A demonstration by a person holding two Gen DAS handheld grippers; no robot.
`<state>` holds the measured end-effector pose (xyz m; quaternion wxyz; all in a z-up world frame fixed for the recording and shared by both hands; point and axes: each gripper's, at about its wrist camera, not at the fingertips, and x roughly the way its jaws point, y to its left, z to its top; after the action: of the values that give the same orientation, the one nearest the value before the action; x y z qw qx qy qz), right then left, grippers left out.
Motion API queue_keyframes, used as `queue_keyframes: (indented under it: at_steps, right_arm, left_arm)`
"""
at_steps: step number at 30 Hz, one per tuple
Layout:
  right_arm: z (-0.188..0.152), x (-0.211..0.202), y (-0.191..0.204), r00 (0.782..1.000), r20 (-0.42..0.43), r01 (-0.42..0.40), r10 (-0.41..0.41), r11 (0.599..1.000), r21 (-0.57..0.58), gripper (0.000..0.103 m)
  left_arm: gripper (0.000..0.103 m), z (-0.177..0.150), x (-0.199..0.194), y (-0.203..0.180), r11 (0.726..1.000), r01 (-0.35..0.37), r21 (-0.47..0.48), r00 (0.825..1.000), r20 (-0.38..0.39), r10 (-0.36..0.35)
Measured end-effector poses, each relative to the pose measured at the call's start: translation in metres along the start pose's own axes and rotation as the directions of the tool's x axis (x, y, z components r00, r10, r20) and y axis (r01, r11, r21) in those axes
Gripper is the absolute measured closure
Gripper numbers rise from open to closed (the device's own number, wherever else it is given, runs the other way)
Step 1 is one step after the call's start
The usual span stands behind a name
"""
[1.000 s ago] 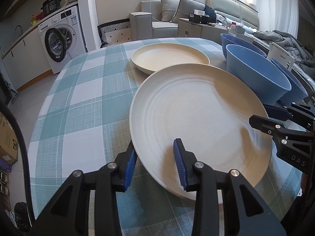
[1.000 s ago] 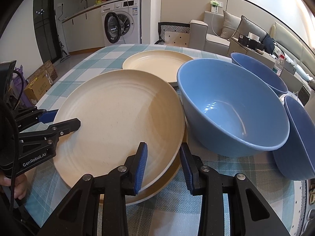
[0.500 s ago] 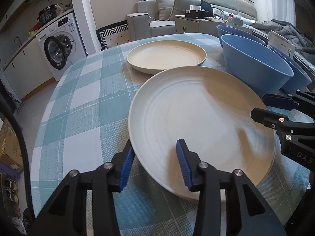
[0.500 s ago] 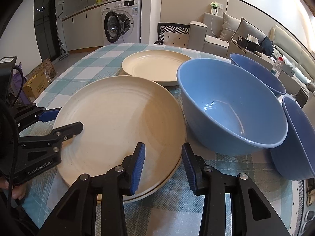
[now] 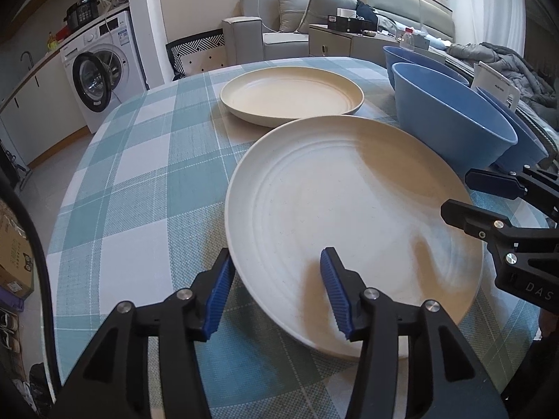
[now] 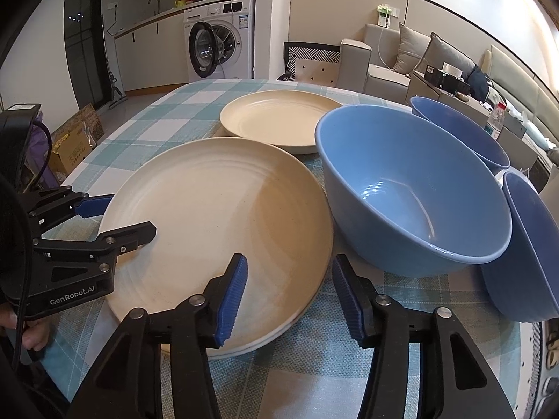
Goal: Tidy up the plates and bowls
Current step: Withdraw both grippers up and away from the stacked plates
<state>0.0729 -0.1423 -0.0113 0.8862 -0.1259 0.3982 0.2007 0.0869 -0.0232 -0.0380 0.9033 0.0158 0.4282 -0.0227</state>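
Note:
A large cream plate (image 5: 349,209) (image 6: 216,223) lies flat on a second cream plate, whose rim (image 6: 265,344) shows just beneath it. My left gripper (image 5: 276,265) straddles the top plate's near left rim. Its jaws are opening and the blue pads stand clear of the rim. My right gripper (image 6: 290,265) straddles the near right rim, its jaws also opening with the pads off the plate. Another cream plate (image 5: 290,96) sits farther back. A big blue bowl (image 6: 412,188) stands right of the stack.
Two more blue bowls (image 6: 457,129) (image 6: 527,251) stand behind and to the right of the big one. The checked tablecloth (image 5: 139,192) runs bare to the left. Beyond the round table's edge stand a washing machine (image 5: 101,80) and a sofa (image 5: 279,35).
The top plate, held tilted a second ago, has come down flat onto the lower plate. Both grippers' jaws have widened and let go of its rim.

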Motion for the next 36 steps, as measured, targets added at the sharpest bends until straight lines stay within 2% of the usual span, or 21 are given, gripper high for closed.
queue_keyframes:
  at_steps: [2, 9, 11, 13, 15, 18, 20, 25, 36]
  right_arm:
    - [0.001, -0.003, -0.002, 1.000, 0.012, -0.002, 0.002, 1.000, 0.000, 0.037]
    - [0.005, -0.015, -0.002, 0.999, 0.047, -0.015, 0.016, 1.000, -0.020, 0.022]
    - [0.006, -0.019, 0.000, 0.998, 0.059, -0.015, 0.016, 1.000, -0.028, 0.017]
    - [0.007, -0.022, 0.000, 0.998, 0.063, -0.024, 0.027, 0.999, -0.037, 0.016]
    - [0.009, -0.025, 0.001, 0.997, 0.064, -0.036, 0.039, 0.998, -0.048, 0.015]
    - [0.010, -0.031, 0.004, 0.996, 0.072, -0.048, 0.052, 0.997, -0.062, 0.008]
    - [0.011, -0.037, 0.005, 0.994, 0.086, -0.058, 0.064, 0.996, -0.072, 0.005]
    - [0.015, -0.051, 0.007, 0.989, 0.118, -0.076, 0.084, 0.994, -0.074, 0.003]
    - [0.040, -0.081, -0.003, 0.976, 0.193, -0.085, 0.102, 0.991, -0.099, 0.001]
  left_arm:
    - [0.050, 0.000, 0.000, 0.000, 1.000, 0.003, -0.003, 1.000, -0.005, -0.003]
    - [0.043, 0.003, -0.006, 0.001, 1.000, 0.015, -0.018, 1.000, 0.001, -0.015]
    - [0.038, 0.004, -0.010, 0.003, 1.000, 0.017, -0.026, 1.000, 0.009, -0.017]
    - [0.025, 0.005, -0.014, 0.005, 0.999, 0.021, -0.034, 1.000, 0.018, -0.020]
    - [0.022, 0.006, -0.020, 0.008, 0.999, 0.027, -0.044, 0.999, 0.035, -0.025]
    - [0.010, 0.010, -0.029, 0.014, 0.997, 0.038, -0.062, 0.998, 0.055, -0.035]
    - [0.006, 0.012, -0.034, 0.015, 0.997, 0.044, -0.067, 0.997, 0.071, -0.039]
    - [0.000, 0.016, -0.047, 0.019, 0.996, 0.043, -0.072, 0.994, 0.107, -0.035]
    - [0.000, 0.028, -0.063, 0.022, 0.996, 0.024, -0.087, 0.987, 0.163, -0.009]
